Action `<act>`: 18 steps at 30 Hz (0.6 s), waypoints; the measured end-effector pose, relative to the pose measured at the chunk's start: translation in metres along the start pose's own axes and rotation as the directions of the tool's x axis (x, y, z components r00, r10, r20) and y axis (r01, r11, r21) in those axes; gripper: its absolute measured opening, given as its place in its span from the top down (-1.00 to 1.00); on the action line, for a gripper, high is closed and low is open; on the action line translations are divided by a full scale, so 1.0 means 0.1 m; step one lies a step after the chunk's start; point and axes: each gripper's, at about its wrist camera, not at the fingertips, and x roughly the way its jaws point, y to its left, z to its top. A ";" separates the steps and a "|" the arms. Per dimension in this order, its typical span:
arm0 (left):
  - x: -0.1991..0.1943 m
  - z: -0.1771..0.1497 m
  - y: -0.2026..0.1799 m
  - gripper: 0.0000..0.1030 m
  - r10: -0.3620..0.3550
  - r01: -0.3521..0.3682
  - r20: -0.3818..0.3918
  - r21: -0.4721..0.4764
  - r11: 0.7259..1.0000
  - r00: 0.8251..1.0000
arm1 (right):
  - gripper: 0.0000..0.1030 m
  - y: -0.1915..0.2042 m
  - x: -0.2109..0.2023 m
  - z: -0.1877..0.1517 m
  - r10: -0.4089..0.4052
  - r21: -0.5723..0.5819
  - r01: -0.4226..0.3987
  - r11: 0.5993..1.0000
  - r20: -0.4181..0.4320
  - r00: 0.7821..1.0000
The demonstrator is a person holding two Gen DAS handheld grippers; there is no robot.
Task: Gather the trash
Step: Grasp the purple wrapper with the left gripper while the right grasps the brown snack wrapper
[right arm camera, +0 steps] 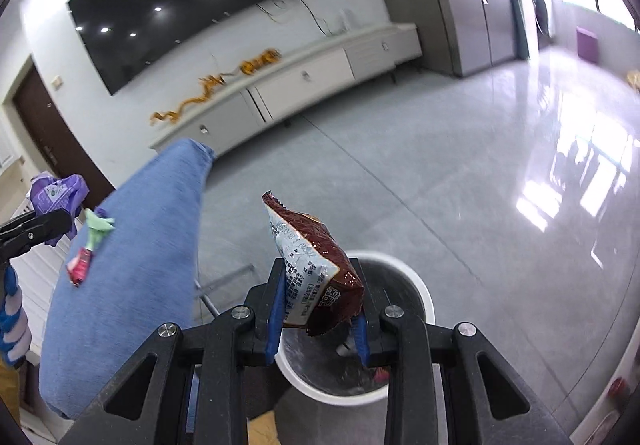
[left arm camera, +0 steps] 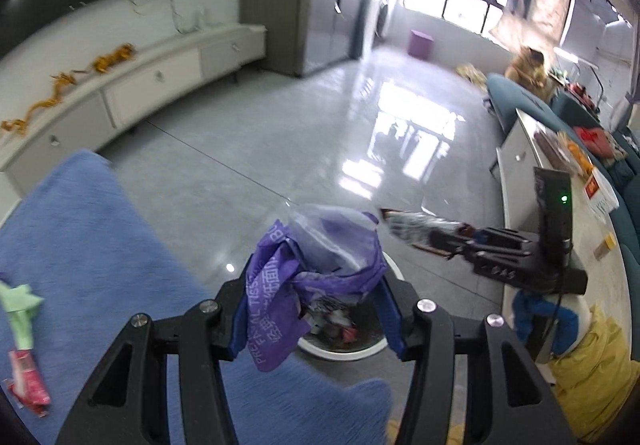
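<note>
Hanging over the white bin (right arm camera: 420, 285) on the floor, the left claw (left arm camera: 316, 309) is clamping a purple wrapper (left arm camera: 280, 285) while the right claw (right arm camera: 316, 325) is clamping a brown snack bag (right arm camera: 316, 269), with a pink wrapper (left arm camera: 26, 381) lying on the blue cushion (left arm camera: 100, 245) to the left.

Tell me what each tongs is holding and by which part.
Left tongs clamp the purple tissue wrapper around its crumpled middle; right tongs pinch the brown snack bag at its lower end.

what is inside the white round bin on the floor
Through the left wrist view, the white round trash bin holds crumpled wrappers, some reddish. The purple plastic tissue wrapper hanging in the jaws covers most of the opening, so the rest is hidden.
</note>
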 end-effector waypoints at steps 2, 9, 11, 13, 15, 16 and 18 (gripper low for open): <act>0.20 0.01 -0.08 0.00 -0.011 0.011 -0.029 0.006 1.000 1.000 | 0.48 -0.12 0.15 -0.06 -0.003 0.023 0.004 1.000 -0.036 0.999; 0.84 -0.02 -0.23 -0.12 -0.069 0.070 -0.123 0.006 0.998 0.990 | 0.43 -0.30 0.58 -0.20 -0.011 0.072 0.021 0.997 -0.131 0.991; 0.93 -0.03 -0.25 -0.22 -0.083 0.084 -0.134 0.004 0.996 0.987 | 0.38 -0.34 0.67 -0.25 -0.019 0.084 0.032 0.996 -0.153 0.988; 1.02 -0.03 -0.27 -0.26 -0.090 0.091 -0.143 0.001 0.996 0.986 | 0.31 -0.36 0.75 -0.29 -0.023 0.096 0.040 0.995 -0.172 0.985; 1.08 -0.03 -0.25 -0.27 -0.096 0.096 -0.151 -0.008 0.995 0.984 | 0.16 -0.41 0.82 -0.30 -0.027 0.102 0.046 0.994 -0.184 0.983; 1.09 -0.04 -0.24 -0.28 -0.099 0.098 -0.153 -0.012 0.995 0.983 | 0.09 -0.42 0.84 -0.32 -0.030 0.105 0.051 0.993 -0.190 0.981; 1.12 -0.05 -0.21 -0.28 -0.105 0.103 -0.155 -0.024 0.994 0.982 | 0.09 -0.44 0.86 -0.34 -0.031 0.109 0.053 0.993 -0.194 0.980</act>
